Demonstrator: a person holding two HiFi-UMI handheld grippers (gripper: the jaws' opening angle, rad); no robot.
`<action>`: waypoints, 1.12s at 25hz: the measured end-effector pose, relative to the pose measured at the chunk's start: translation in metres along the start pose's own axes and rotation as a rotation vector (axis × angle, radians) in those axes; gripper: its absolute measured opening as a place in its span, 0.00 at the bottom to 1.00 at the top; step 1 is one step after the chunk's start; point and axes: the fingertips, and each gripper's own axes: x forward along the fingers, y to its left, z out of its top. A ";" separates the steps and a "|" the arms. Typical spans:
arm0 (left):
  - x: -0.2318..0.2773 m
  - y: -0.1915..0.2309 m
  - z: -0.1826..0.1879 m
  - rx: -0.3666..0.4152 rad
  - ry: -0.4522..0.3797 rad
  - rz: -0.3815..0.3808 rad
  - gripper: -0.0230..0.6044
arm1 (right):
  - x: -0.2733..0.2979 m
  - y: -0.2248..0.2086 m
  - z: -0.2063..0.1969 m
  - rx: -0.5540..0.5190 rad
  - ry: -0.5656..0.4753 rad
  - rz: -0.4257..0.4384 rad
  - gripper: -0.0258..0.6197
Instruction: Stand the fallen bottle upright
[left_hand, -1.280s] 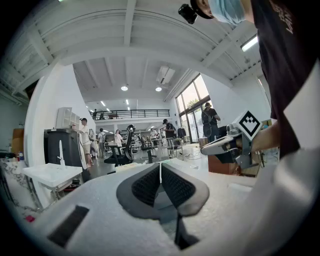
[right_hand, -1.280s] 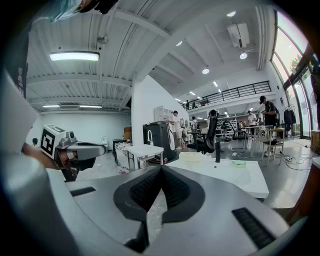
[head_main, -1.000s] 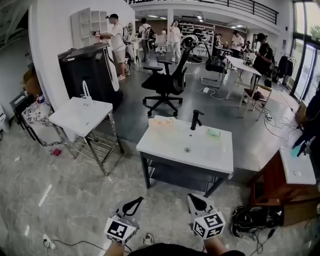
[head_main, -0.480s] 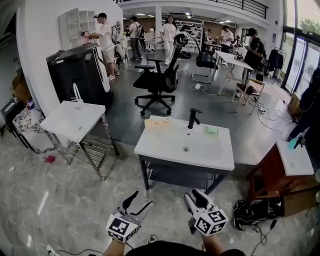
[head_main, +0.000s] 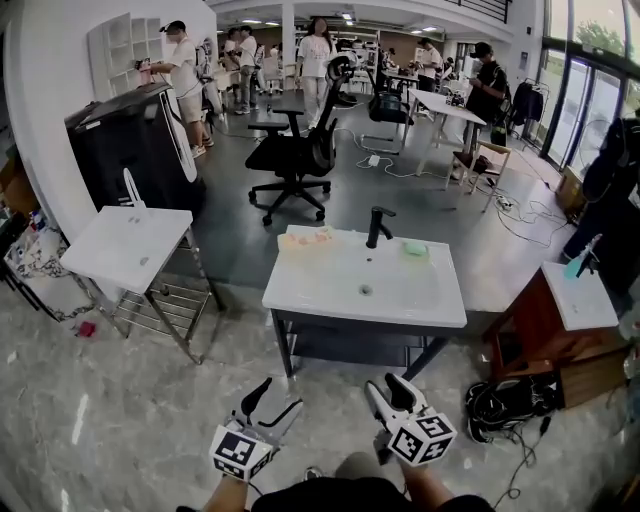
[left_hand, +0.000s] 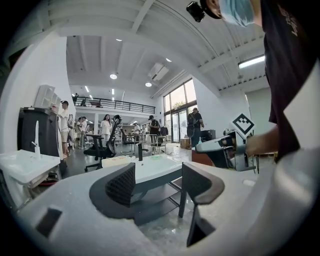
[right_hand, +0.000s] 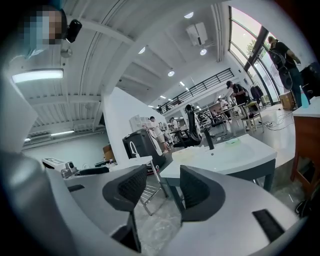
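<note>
A pale, see-through object that looks like a bottle on its side (head_main: 307, 237) lies at the back left corner of the white sink table (head_main: 300, 292), left of the black faucet (head_main: 376, 226). A small green item (head_main: 415, 248) sits at the back right. Both grippers hang low in the head view, well short of the table. The jaws of my left gripper (head_main: 279, 395) are opening with nothing between them (left_hand: 157, 181). The jaws of my right gripper (head_main: 384, 384) are opening too, also empty (right_hand: 162, 187). Both point at the sink table (right_hand: 235, 150).
A second white sink stand (head_main: 125, 245) is at the left, with a black cabinet (head_main: 130, 140) behind it. A black office chair (head_main: 295, 160) stands beyond the table. At the right are a wooden stand with a white top (head_main: 580, 300) and coiled cables (head_main: 500, 405) on the floor. People stand far back.
Both grippers' jaws have gone from shut to open. The grippers and the view have moved forward, and the sink table is now nearer.
</note>
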 end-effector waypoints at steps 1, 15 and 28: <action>0.002 0.002 0.000 -0.004 -0.002 -0.008 0.50 | 0.002 0.000 0.000 0.004 0.003 -0.004 0.34; 0.079 0.059 -0.003 -0.014 0.032 0.003 0.50 | 0.086 -0.053 0.021 0.028 0.037 -0.001 0.34; 0.191 0.130 0.020 -0.001 0.034 0.083 0.50 | 0.202 -0.132 0.073 0.026 0.043 0.067 0.33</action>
